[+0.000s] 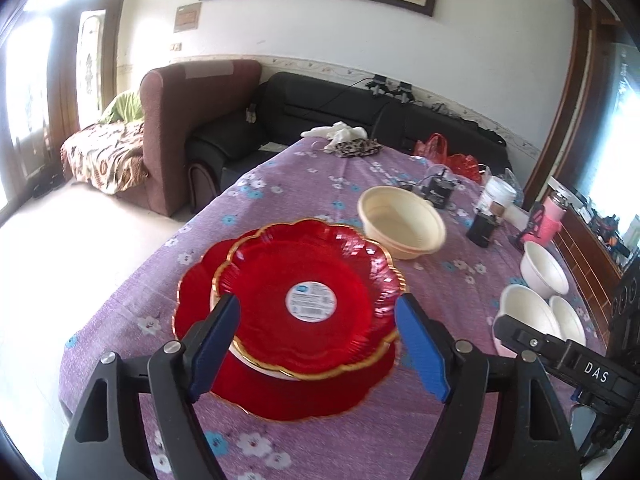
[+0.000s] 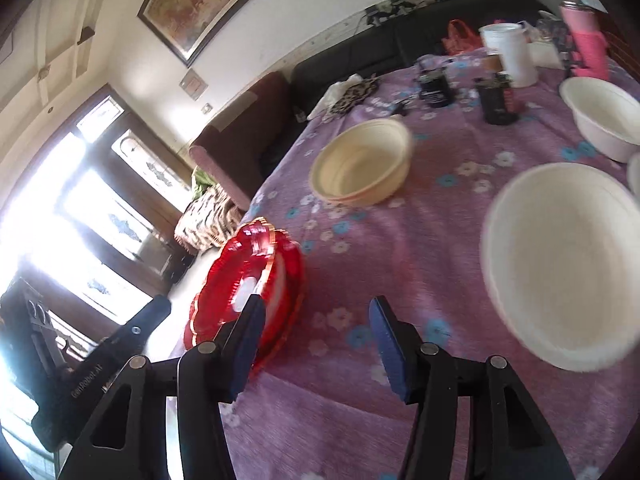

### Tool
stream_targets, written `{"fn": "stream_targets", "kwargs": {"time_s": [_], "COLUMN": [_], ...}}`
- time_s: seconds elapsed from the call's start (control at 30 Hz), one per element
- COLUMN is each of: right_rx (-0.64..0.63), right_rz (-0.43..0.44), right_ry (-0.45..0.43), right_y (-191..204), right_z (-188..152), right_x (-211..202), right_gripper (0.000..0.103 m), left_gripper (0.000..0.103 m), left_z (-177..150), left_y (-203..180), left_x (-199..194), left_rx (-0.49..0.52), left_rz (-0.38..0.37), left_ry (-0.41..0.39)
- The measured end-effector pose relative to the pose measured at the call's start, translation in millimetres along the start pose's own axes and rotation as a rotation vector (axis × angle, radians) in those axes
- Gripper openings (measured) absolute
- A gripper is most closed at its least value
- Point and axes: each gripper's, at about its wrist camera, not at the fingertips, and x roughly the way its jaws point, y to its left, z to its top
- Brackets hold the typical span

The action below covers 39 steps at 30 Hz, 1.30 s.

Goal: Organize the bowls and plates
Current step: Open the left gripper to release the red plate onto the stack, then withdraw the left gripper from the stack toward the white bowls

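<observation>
Left wrist view: close above red plates point(image 1: 308, 308) at frame centre, angled down across table toward sofa. Right wrist view: tilted, plates lower left. Both share cream bowl point(image 2: 362, 162), purple tablecloth point(image 1: 320, 184).

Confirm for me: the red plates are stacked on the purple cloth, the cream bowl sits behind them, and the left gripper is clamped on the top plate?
Not quite. The left gripper is open, its pads clear of the red plates, as the left wrist view shows. The stack does sit on the purple cloth, with the cream bowl behind.
</observation>
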Motion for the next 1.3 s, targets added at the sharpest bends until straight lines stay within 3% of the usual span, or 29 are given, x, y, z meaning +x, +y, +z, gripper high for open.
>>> {"fn": "stream_targets", "kwargs": {"time_s": [0.2, 0.27, 0.47, 0.6, 0.73, 0.93, 1.3], "right_rx": [0.006, 0.007, 0.008, 0.040, 0.090, 0.156, 0.186], "right_rz": [-0.115, -0.151, -0.238, -0.297, -0.289, -0.268, -0.284], "right_ry": [-0.106, -0.137, -0.201, -0.215, -0.204, -0.164, -0.136], "right_y": [-38, -48, -72, -93, -114, -134, -149], "right_z": [-11, -14, -20, -22, -23, -21, -8], "right_x": [-62, -80, -125, -142, -144, -128, -110], "right_gripper": [0.064, 0.067, 0.072, 0.081, 0.081, 0.081, 0.081], "left_gripper": [0.081, 0.086, 0.103, 0.103, 0.103, 0.103, 0.103], "left_z": [-6, -8, -15, -16, -15, -22, -20], "left_y": [-26, -35, -50, -66, -91, -114, -148], "left_x": [-19, -28, -64, -78, -57, -10, 66], "left_rx": [0.036, 0.051, 0.060, 0.096, 0.176, 0.149, 0.139], "left_rz": [-0.028, -0.030, -0.007, -0.019, -0.082, -0.194, -0.267], "left_ry": [-0.044, -0.075, -0.243, -0.318, -0.169, 0.041, 0.229]}}
